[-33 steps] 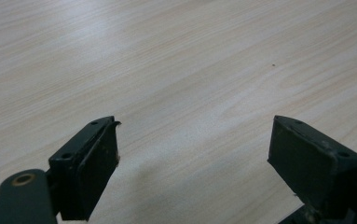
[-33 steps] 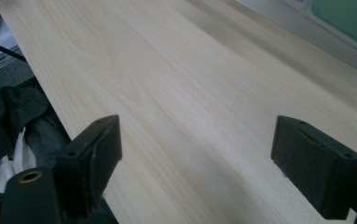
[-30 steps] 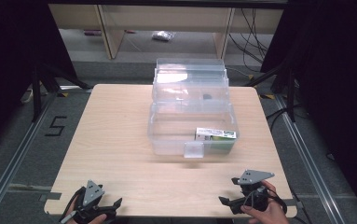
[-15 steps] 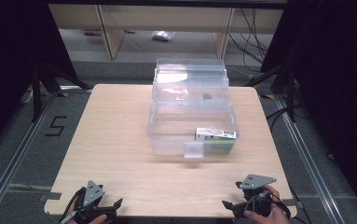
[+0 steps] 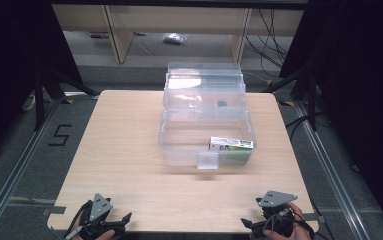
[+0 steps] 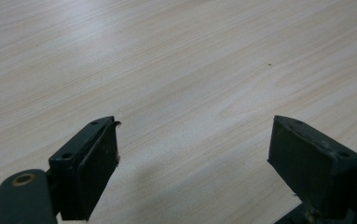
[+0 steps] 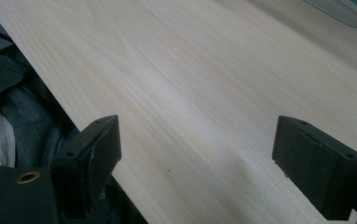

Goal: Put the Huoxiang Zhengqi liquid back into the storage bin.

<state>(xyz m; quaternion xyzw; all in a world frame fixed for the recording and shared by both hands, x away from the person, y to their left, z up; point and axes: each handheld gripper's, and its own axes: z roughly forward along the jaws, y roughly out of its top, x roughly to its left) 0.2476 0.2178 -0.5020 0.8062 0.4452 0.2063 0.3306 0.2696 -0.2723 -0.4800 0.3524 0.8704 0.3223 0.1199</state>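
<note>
At the near left corner of the tabletop (image 5: 129,150) the left hand-held gripper (image 5: 121,220) rests with jaws spread, empty; mid-table stands the clear plastic box (image 5: 206,120), well apart; the right hand-held gripper (image 5: 246,223) waits equally wide and empty, so approach the latch (image 5: 208,160) squarely and slowly

Table (image 5: 129,150): pale wood grain you see as smooth and matt.
Storage box (image 5: 179,145): clear, glossy plastic.
Carton (image 5: 231,145) inside it: printed paper label.
Your left gripper (image 6: 195,154): matt black jaws, scuffed pads.
Your right gripper (image 7: 197,154): matt black too.
</note>
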